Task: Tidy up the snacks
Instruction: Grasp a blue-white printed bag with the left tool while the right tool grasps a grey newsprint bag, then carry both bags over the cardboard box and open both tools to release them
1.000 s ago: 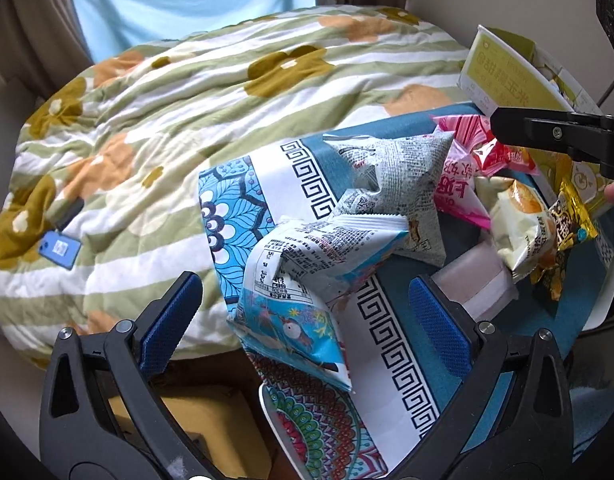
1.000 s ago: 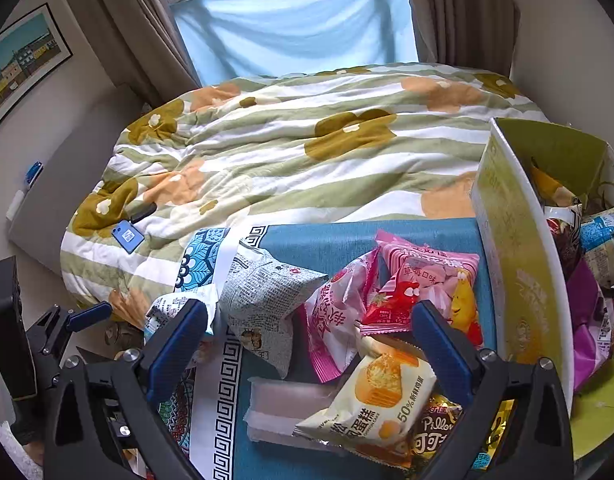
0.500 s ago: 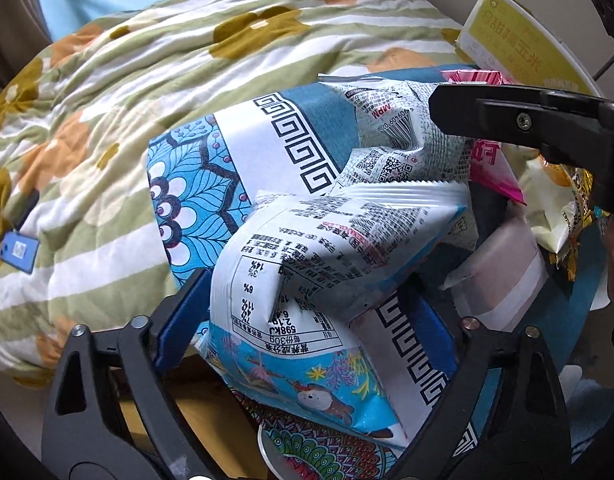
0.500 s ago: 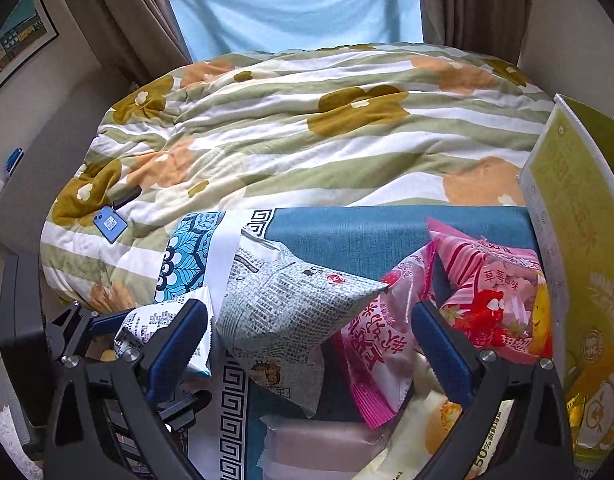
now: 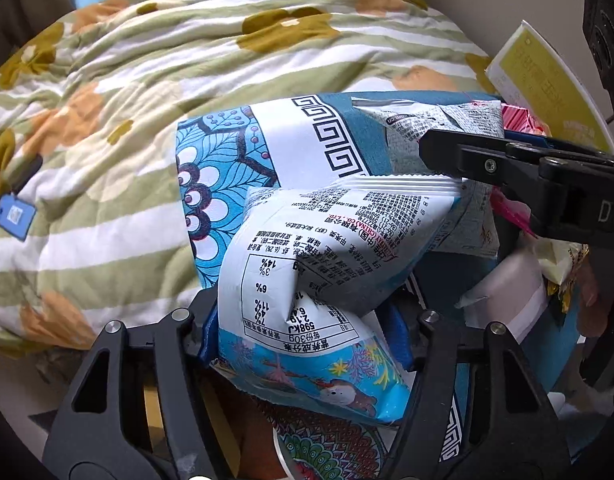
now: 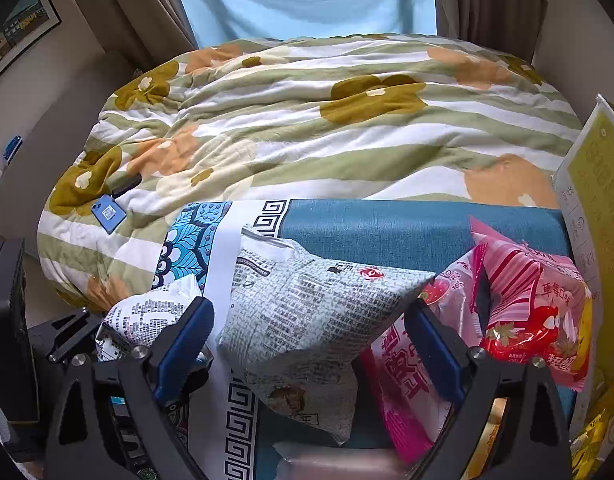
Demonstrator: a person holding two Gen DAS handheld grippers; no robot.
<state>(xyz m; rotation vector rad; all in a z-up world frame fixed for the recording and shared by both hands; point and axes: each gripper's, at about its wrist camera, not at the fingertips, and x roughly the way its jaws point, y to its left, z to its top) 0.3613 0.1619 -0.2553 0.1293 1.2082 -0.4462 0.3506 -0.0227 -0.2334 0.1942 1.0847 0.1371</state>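
1. The left hand-held gripper [image 5: 305,336] is clamped on a white and blue snack bag [image 5: 327,264]; both blue pads press into the bag's lower half, and the printed top bulges up and forward past the fingers.
2. The right hand-held gripper [image 6: 309,344] is spread wide around a grey newsprint-pattern bag [image 6: 307,320], with its pads beside the bag's edges; whether they touch it I cannot tell.
3. Just right of that bag, partly behind the right finger, lies a pink bag [image 6: 407,376], and further right a pink and red strawberry bag [image 6: 535,312].
4. At the far right stands a yellow box [image 6: 599,208].
5. All of this sits on a blue patterned cloth [image 6: 387,228] over the surface.
6. Beyond the cloth lies a bed with a flowered, striped quilt [image 6: 307,120]; a small blue tag [image 6: 108,213] rests on it to the left.
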